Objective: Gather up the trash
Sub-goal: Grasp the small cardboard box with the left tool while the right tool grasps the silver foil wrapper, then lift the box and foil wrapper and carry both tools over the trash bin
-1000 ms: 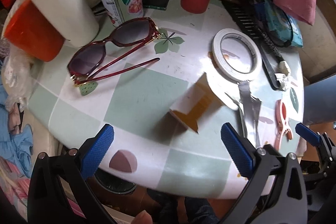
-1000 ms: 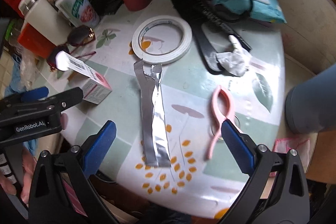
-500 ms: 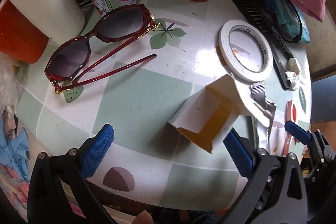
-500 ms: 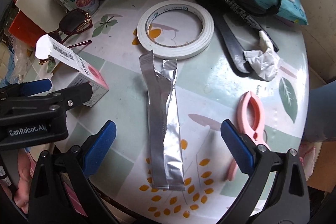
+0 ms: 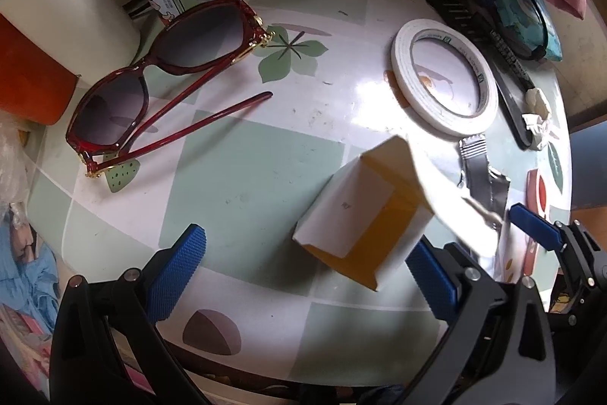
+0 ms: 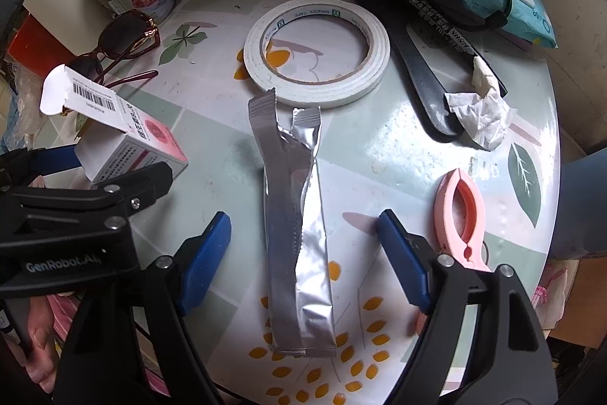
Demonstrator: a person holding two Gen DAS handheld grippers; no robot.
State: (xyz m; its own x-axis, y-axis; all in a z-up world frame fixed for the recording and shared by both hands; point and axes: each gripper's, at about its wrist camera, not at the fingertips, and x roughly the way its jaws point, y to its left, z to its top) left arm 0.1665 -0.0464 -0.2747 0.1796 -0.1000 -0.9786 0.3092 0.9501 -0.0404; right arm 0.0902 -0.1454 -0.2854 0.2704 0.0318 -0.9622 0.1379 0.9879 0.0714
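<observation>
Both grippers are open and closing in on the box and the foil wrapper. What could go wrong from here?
1. The left hand-held gripper straddles the open small box; empty cardboard may crush or skid toward the sunglasses.
2. The foil wrapper lies flat between the right hand-held gripper fingers, which may slide over it.
3. The pink clip sits beside the right finger and could be knocked off the table edge.

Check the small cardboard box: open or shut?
Open. The cardboard box lies on its side with its end flap lifted; the left wrist view shows a hollow interior.
</observation>
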